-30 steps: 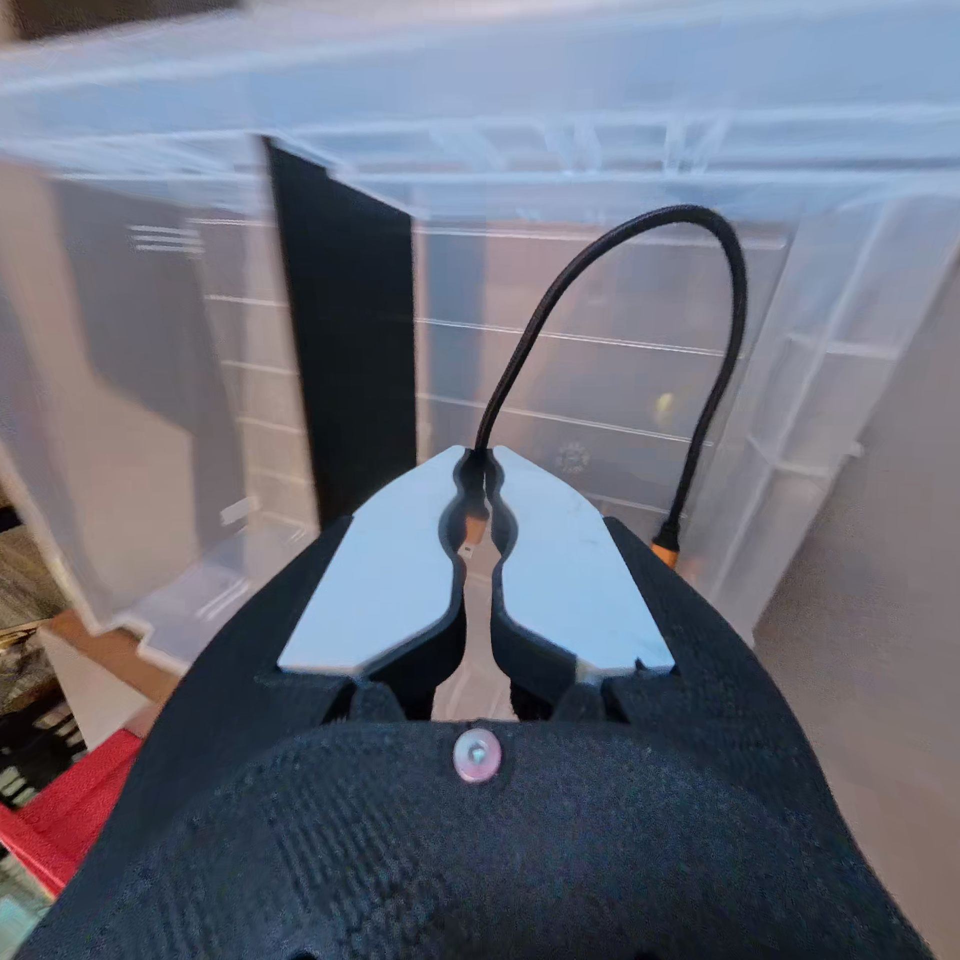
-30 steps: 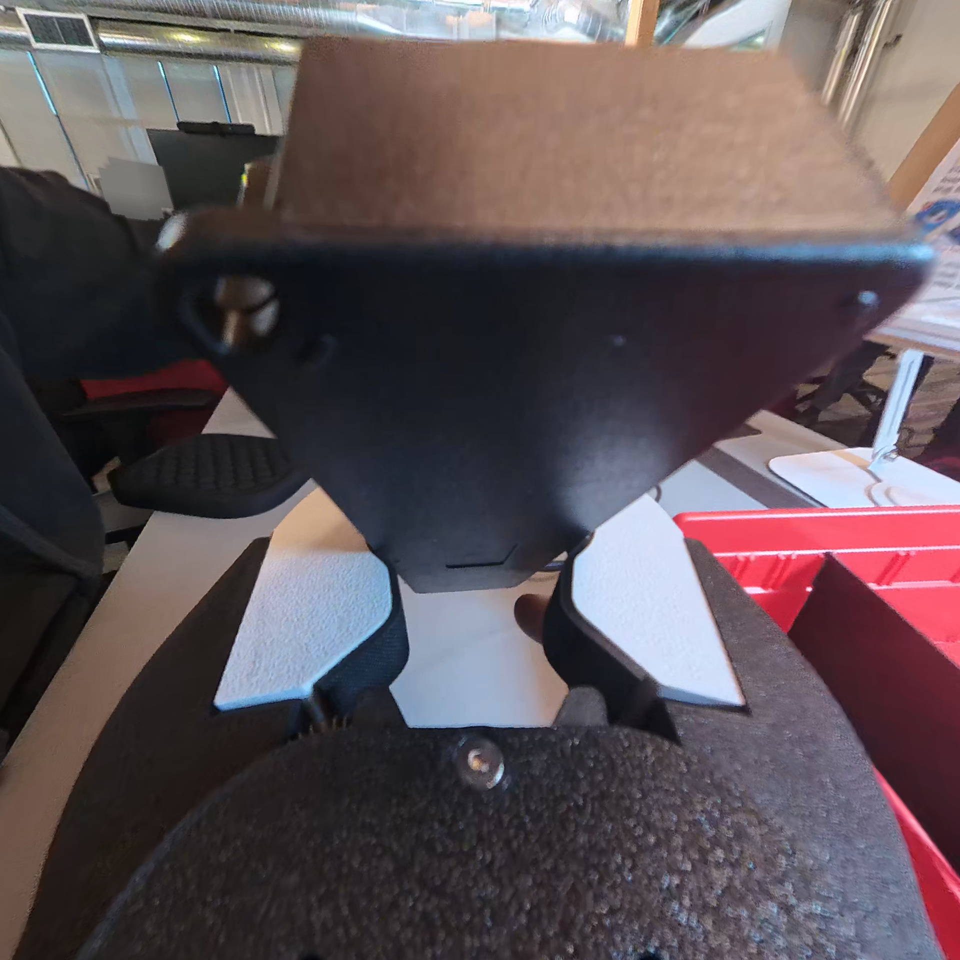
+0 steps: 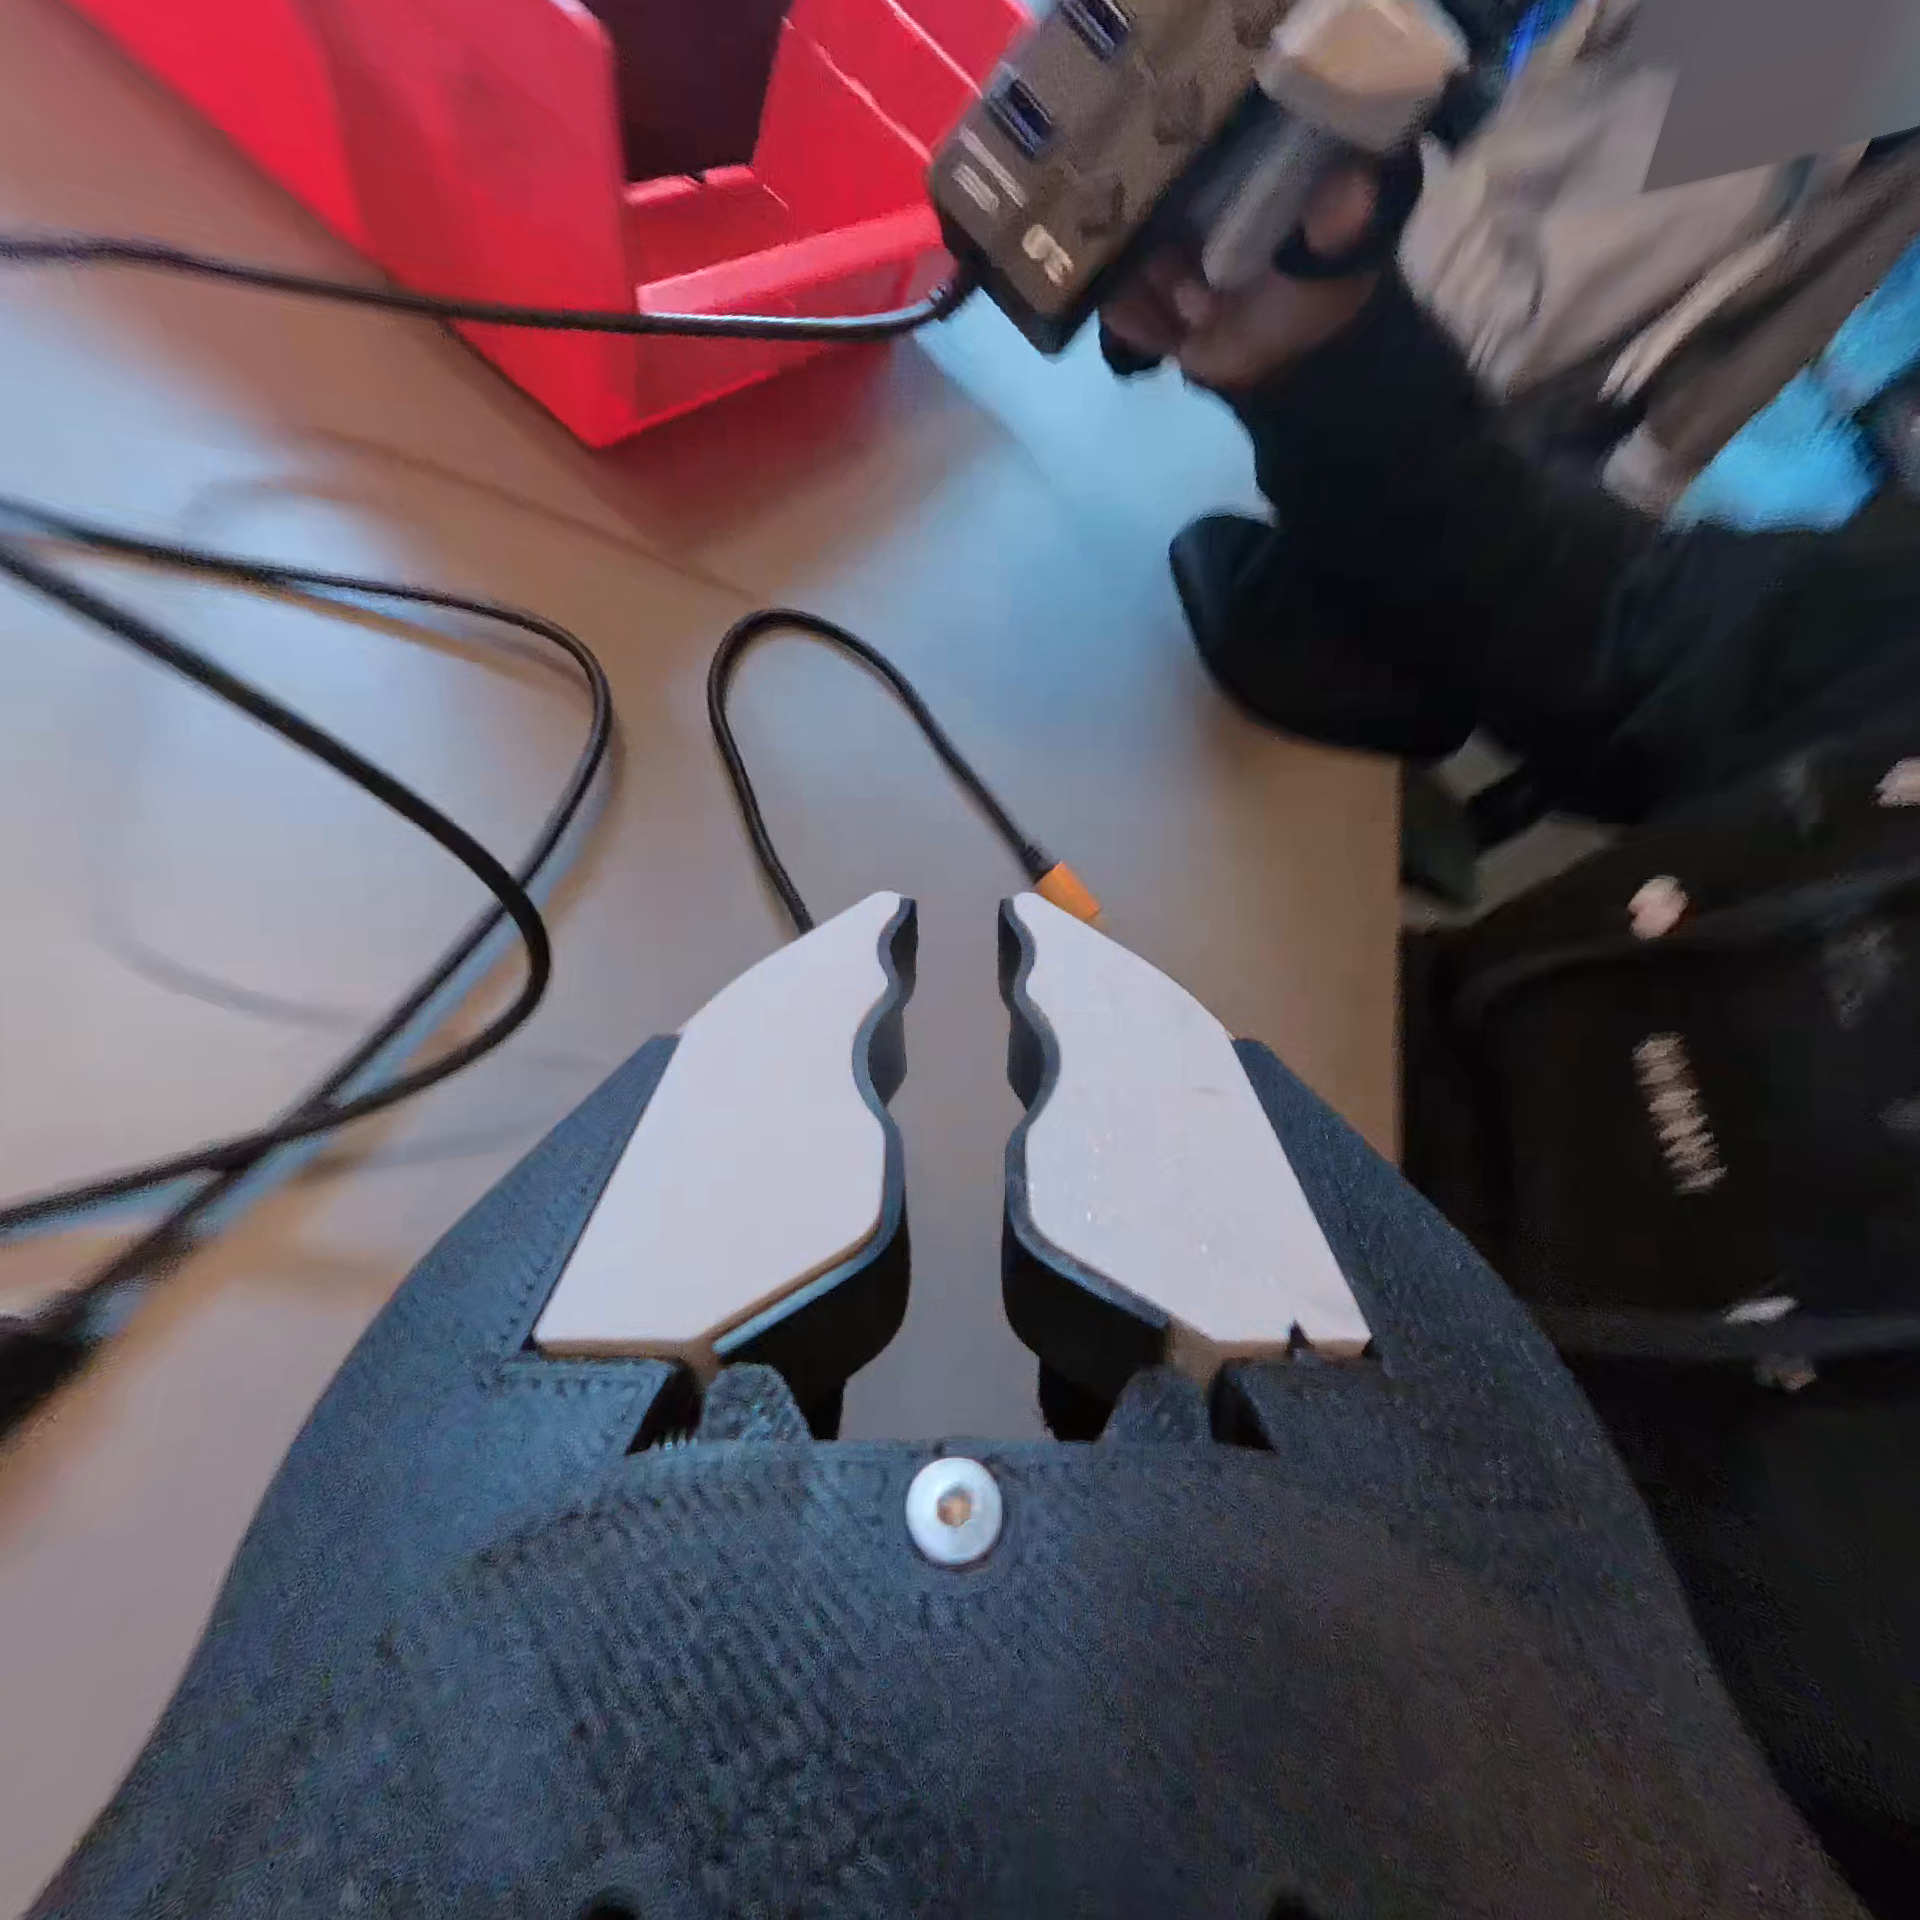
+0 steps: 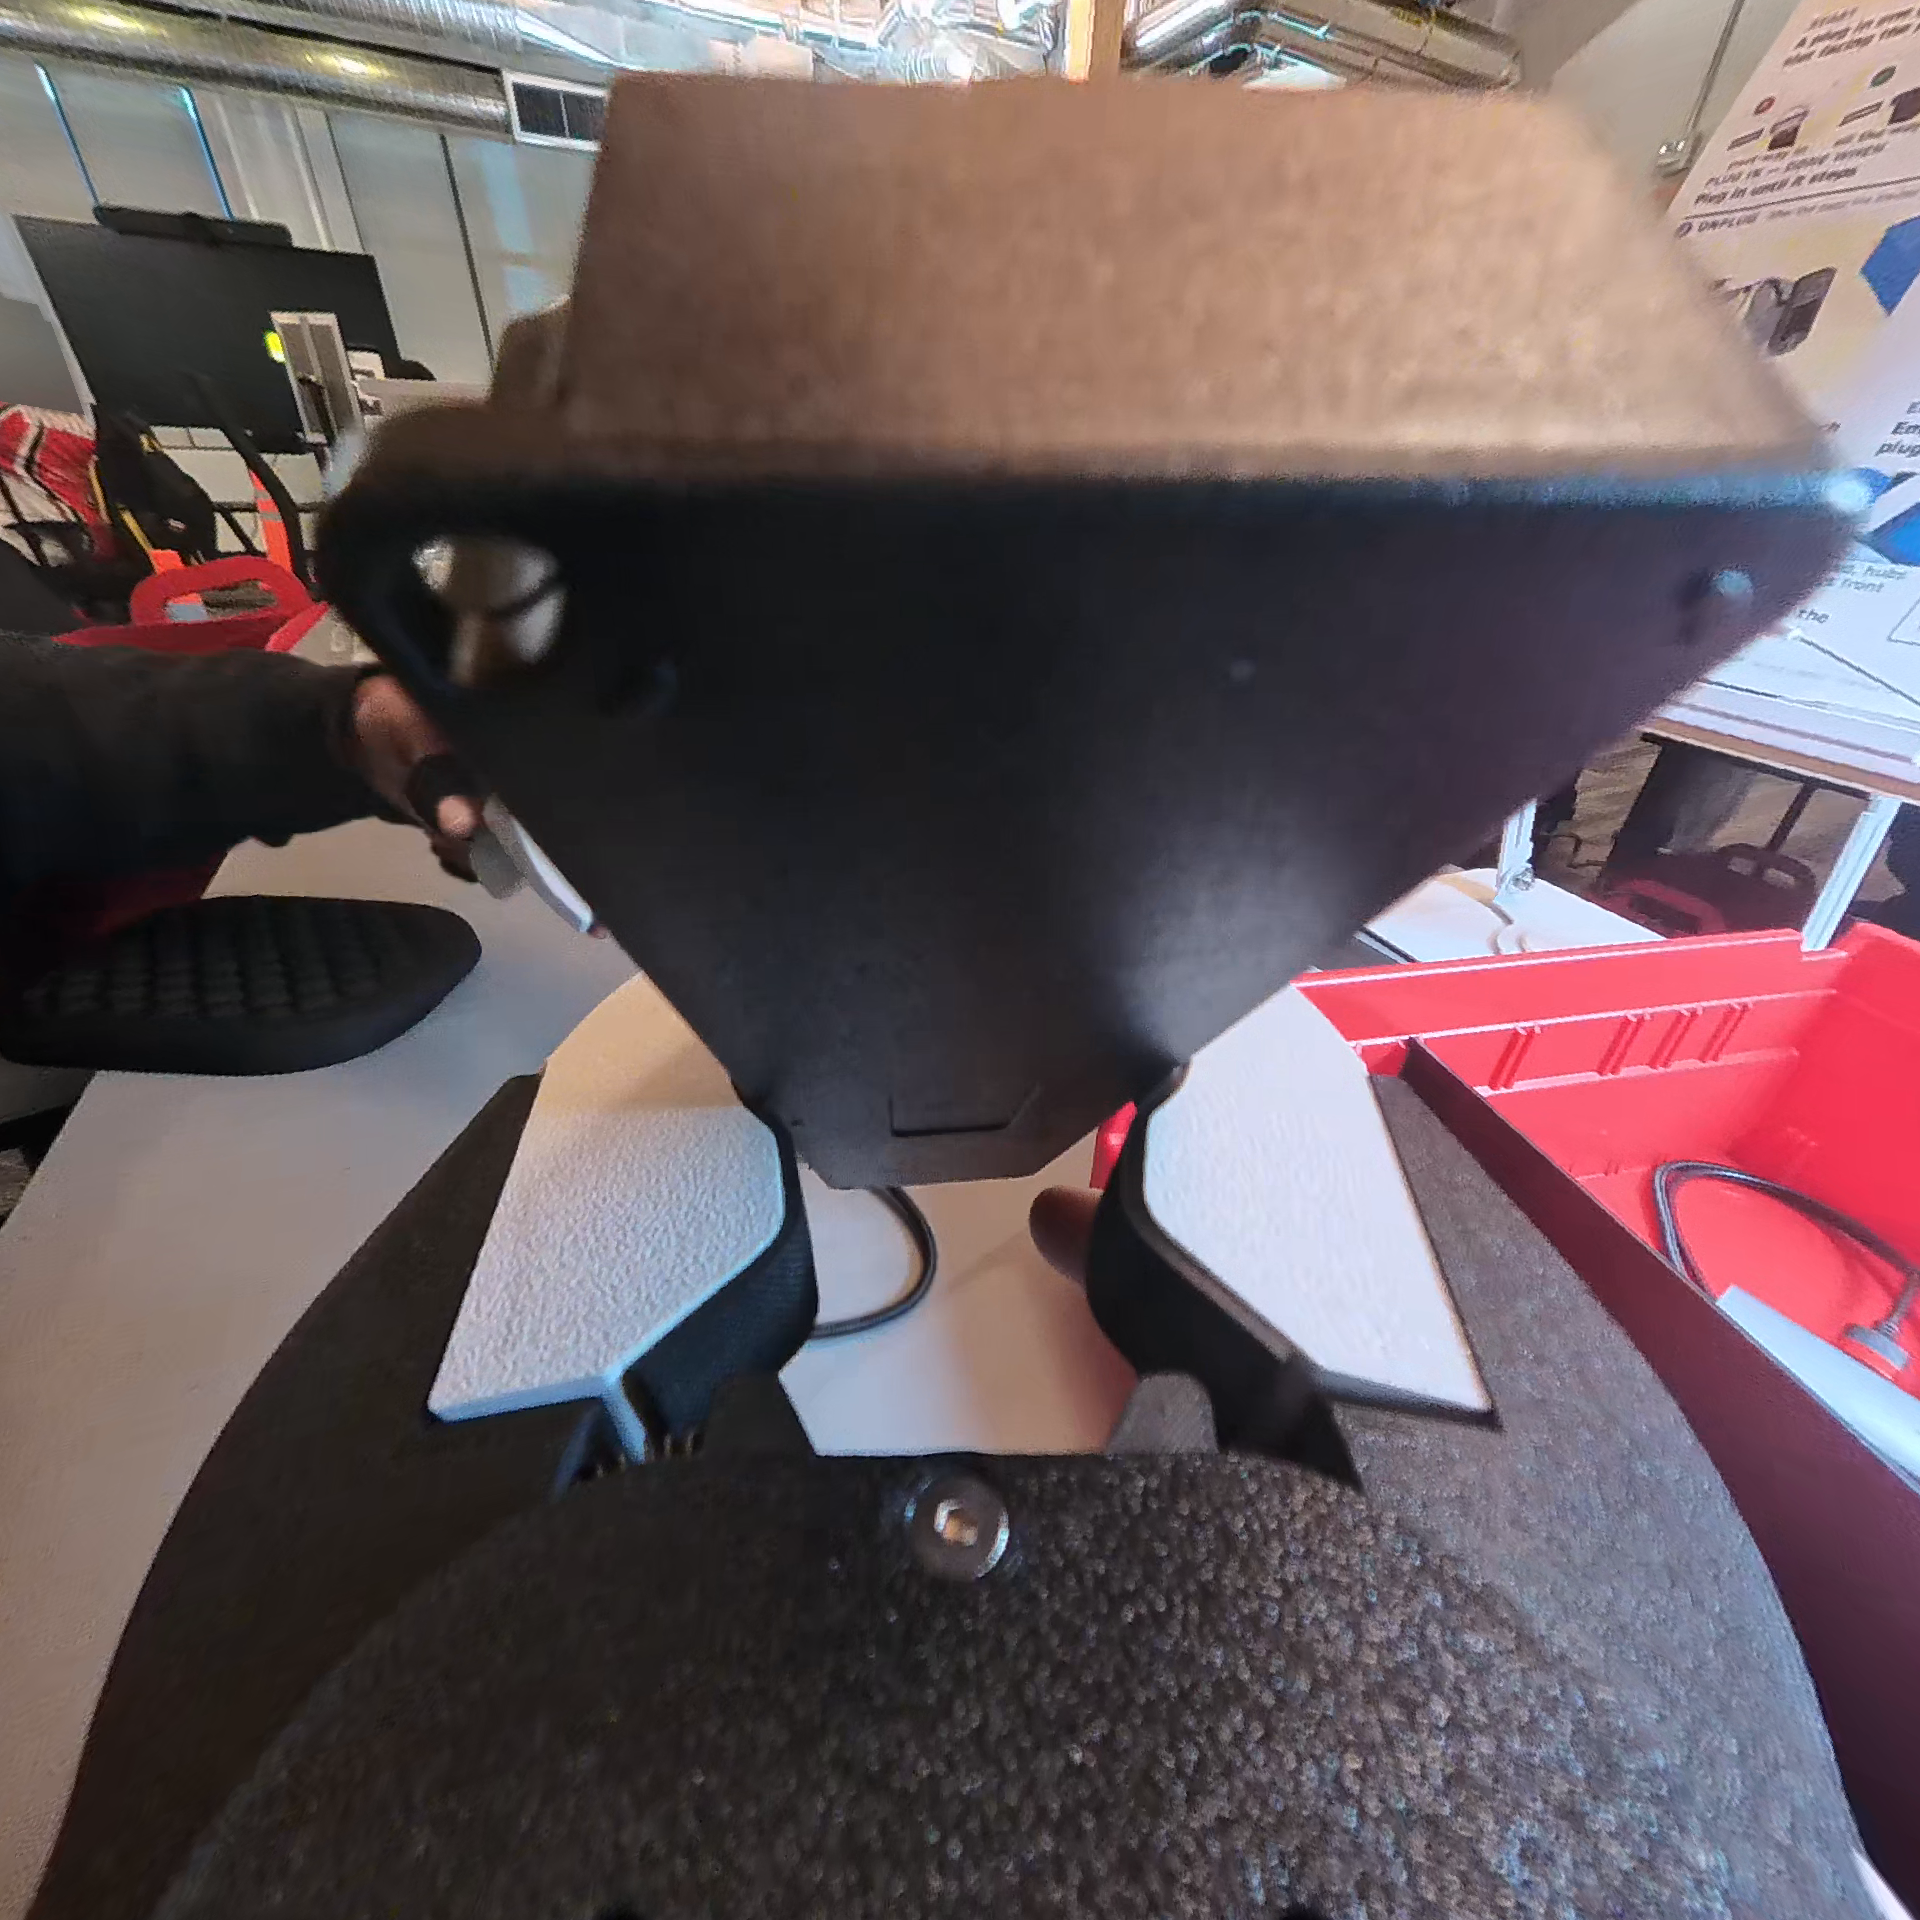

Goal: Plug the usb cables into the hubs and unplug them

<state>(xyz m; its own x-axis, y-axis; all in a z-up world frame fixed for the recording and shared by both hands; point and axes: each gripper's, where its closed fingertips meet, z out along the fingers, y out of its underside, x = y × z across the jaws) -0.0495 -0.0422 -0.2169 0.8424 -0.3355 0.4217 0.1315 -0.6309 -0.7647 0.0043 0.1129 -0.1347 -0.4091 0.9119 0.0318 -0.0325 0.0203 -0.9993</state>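
**Left wrist view: short cable lay loose on the table**

Left wrist view showed a pale table [image 3: 1091,540] with a red bin [image 3: 540,208] at its far side and long black cords looping at left. Right wrist view showed an office behind: monitor [image 4: 208,312], chair seat [image 4: 229,977], poster board.

The left gripper [image 3: 956,920] pointed down at the table, its fingers apart with nothing between them. The right gripper [image 4: 961,1164] was raised above the table, clamped on the dark hub [image 4: 1039,675].

The short usb cable [image 3: 790,665], black with an orange plug, curved on the table just ahead of the left fingertips.
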